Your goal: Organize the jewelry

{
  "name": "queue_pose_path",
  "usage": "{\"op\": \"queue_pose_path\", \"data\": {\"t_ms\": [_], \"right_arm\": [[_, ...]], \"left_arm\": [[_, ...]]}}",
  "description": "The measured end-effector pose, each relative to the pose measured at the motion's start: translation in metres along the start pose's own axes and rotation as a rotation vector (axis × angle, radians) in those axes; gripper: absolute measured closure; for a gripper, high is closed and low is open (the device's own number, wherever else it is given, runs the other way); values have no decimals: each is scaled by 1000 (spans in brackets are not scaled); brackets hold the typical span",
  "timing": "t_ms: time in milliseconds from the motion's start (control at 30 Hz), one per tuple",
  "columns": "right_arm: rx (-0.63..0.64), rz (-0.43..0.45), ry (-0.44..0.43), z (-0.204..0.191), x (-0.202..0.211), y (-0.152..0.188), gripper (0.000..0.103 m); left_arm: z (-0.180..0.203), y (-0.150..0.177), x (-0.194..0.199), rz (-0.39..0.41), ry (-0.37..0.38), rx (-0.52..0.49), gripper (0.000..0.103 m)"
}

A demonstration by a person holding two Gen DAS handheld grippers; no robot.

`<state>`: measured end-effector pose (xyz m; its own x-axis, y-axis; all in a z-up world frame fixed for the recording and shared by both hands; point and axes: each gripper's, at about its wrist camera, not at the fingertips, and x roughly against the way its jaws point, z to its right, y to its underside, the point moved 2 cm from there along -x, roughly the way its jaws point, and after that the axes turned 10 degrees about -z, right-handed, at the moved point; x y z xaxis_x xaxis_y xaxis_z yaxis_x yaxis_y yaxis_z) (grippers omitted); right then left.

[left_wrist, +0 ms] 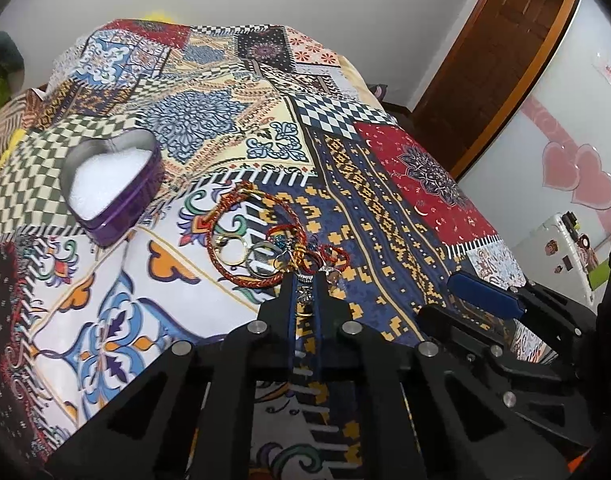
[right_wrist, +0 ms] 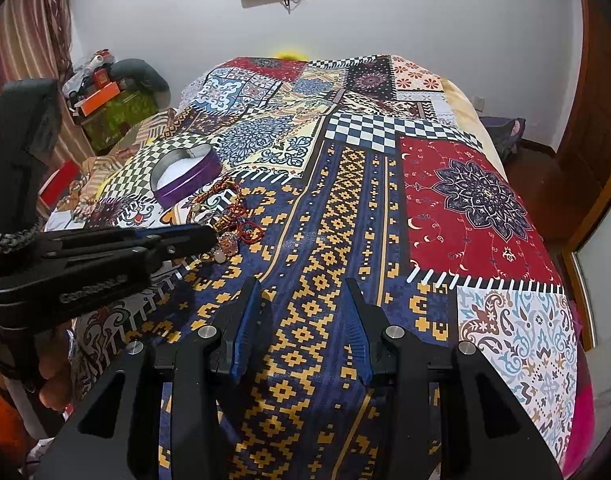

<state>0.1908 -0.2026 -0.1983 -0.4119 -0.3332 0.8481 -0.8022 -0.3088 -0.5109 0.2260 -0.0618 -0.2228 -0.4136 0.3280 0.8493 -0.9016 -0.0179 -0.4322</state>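
Pinching a small silvery charm piece (left_wrist: 305, 294) at the near edge of the jewelry pile, the left gripper (left_wrist: 305, 280) has its blue-padded fingers pressed almost together, with only that trinket between them; exactly how much of it they hold cannot be told. The landmark is the tangled pile of red braided cord bracelets, thin gold rings and beads (left_wrist: 261, 244), lying on the patchwork-print bedspread (left_wrist: 385, 200). On the near right of the pile, the right gripper (right_wrist: 305, 300) hovers above bare cloth with its jaws spread wide, holding nothing.

The step in hand looks like the first pick from the pile. Doing it well probably means lifting slowly and straight up, since cords and rings overlap and a snagged strand could drag its neighbours along. The free right gripper could pin the braided bracelet if things come up together.

Beyond the pile and to its left sits the open purple heart-shaped tin with white lining (left_wrist: 113, 188), just apart from the nearest bracelet. It is the likely destination, so the carry should be short and low.
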Motion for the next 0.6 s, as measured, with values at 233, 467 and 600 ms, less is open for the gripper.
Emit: {"op": "queue_pose_path", "data": {"t_ms": [233, 467, 600], "right_arm": [[11, -1, 4, -5, 0, -3, 66], [28, 10, -11, -16, 0, -12, 66], [37, 19, -20, -22, -2, -18, 66]], "left_arm": [[4, 0, 14, 70, -30, -28, 103], [-8, 2, 44, 140, -27, -13, 103], [-18, 6, 56, 156, -21, -2, 103]]}}
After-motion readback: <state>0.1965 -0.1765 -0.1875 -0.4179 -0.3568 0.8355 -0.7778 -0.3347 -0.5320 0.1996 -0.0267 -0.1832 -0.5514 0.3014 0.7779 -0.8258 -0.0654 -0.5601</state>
